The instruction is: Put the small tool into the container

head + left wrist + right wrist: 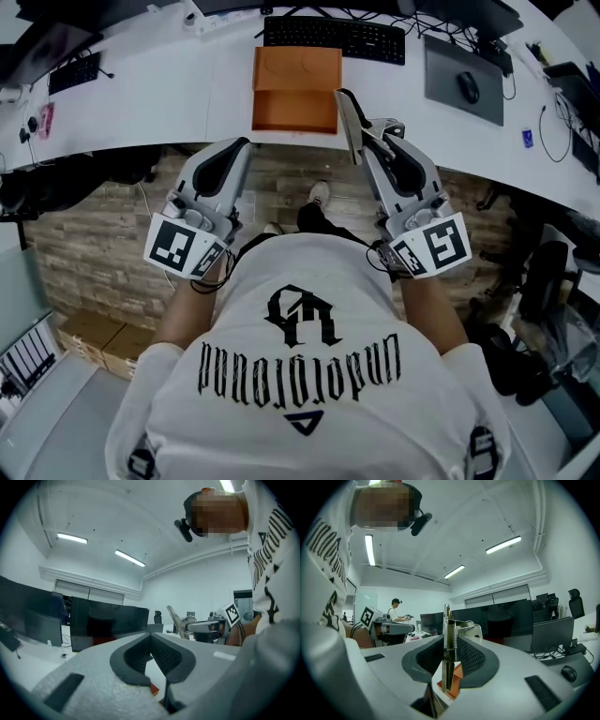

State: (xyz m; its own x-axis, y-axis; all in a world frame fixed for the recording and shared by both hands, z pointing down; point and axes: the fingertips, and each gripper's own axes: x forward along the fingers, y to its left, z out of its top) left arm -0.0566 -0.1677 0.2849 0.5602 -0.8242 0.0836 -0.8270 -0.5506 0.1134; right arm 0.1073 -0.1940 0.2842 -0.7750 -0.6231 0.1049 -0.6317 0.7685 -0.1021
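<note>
In the head view the right gripper (373,133) clamps the small tool (348,127) just beside the orange container (295,89) on the desk (169,94); in the left gripper view the left gripper (150,637) seems closed tip-to-tip on nothing; in the right gripper view the tool stands upright, pinched between the pads.

container (295,89) orange, on white desk (169,103). small tool (349,124) bare silver metal. left gripper (240,146) and right gripper (373,133): light grey shells, black textured pads (473,657). marker cubes (185,246): black-and-white square pattern. keyboard (335,39) and mouse (468,87) black, mouse mat (441,66) dark grey. shirt (309,375) white with black print. floor (103,244) brown-grey plank pattern.
</note>
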